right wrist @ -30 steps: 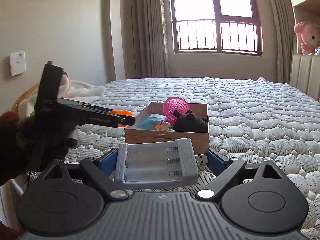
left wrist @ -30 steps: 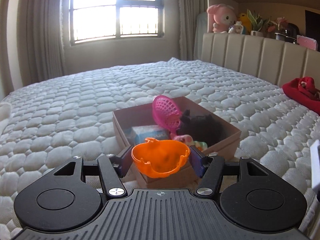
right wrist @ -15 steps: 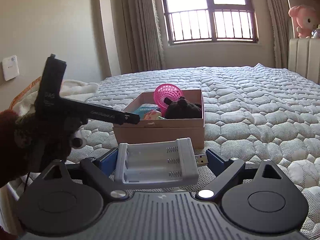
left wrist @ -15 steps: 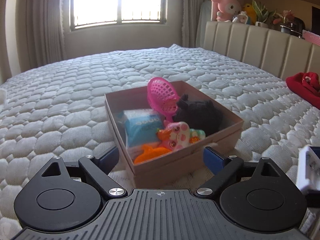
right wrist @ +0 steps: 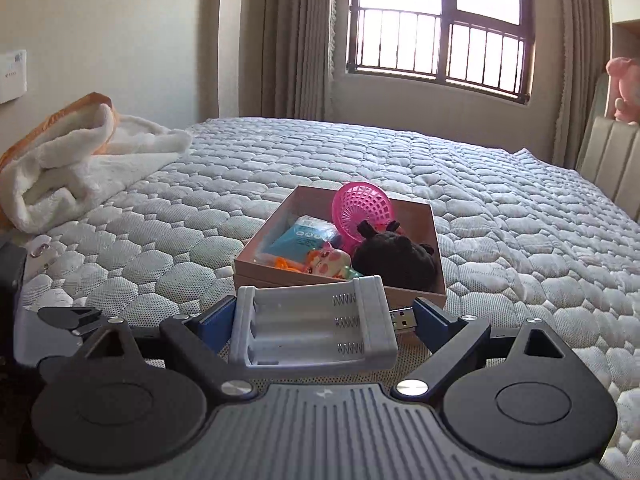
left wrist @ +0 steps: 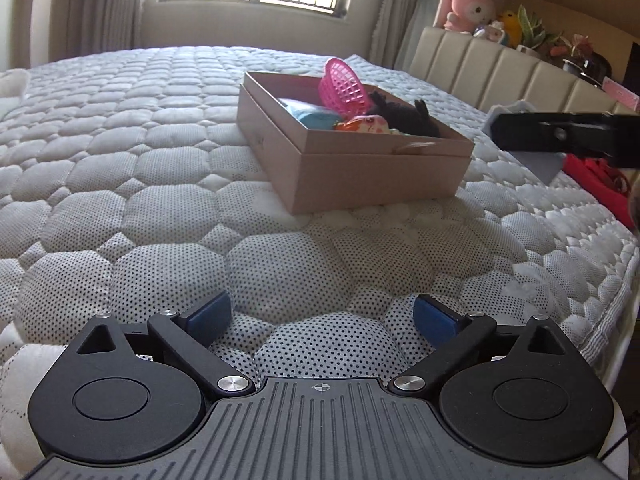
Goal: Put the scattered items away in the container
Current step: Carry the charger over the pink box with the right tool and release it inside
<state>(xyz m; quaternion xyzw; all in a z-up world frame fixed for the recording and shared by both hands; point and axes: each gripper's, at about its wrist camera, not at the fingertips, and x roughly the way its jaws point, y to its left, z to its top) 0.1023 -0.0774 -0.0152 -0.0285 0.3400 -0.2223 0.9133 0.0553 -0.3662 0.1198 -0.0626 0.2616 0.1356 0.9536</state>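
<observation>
White battery holder [right wrist: 316, 326] clamped between the right gripper [right wrist: 320, 322] pads, cardboard box [right wrist: 400, 292] of toys just ahead of it, left gripper [left wrist: 322, 316] jaws opening and empty over the quilted mattress [left wrist: 160, 184], box further ahead to its right.

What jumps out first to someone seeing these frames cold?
Probably the white battery charger clamped in the right gripper, held just short of the cardboard box in the middle of the quilted bed. Next, the bright pink mesh basket tilted up inside the box beside a black plush toy. The left gripper has nothing between its opening jaws, only mattress below.
</observation>
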